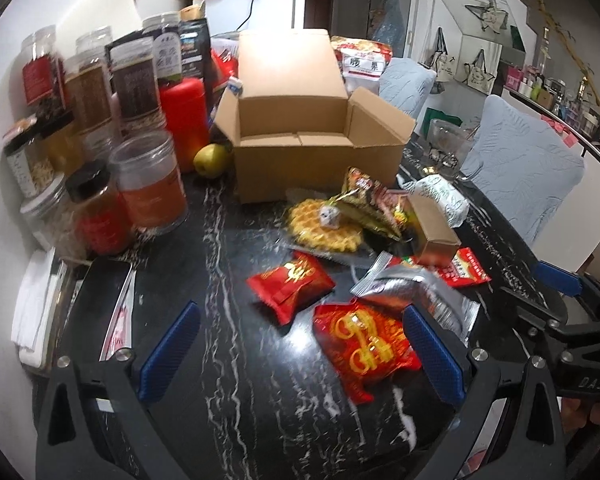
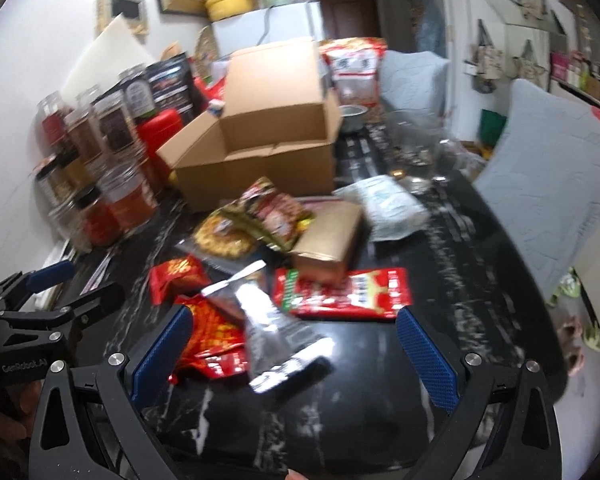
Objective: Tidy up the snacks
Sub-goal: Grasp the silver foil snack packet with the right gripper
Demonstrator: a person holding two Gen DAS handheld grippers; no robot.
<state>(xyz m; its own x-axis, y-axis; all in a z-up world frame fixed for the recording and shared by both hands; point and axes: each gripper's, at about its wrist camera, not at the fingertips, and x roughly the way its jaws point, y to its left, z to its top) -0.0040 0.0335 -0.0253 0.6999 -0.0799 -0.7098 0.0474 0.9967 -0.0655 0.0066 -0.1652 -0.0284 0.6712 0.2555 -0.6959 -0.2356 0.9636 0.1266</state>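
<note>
The open brown cardboard box (image 1: 300,148) looks empty, so sorting has barely begun. Every snack packet, including the red-and-gold foil one (image 1: 364,352) and the silver pouch (image 2: 276,332), lies on the black marbled desk (image 1: 220,360). Left tool (image 1: 300,356) and right tool (image 2: 296,356) gape, holding nothing.

Black marble-veined table (image 1: 236,360). White wall (image 1: 4,128) at nine o'clock. White fridge (image 1: 260,10) at twelve, dark door (image 1: 318,8) beside. Two pale-blue quilted chairs (image 1: 516,168) at two o'clock. Cluttered shelf (image 1: 556,96) far right.
</note>
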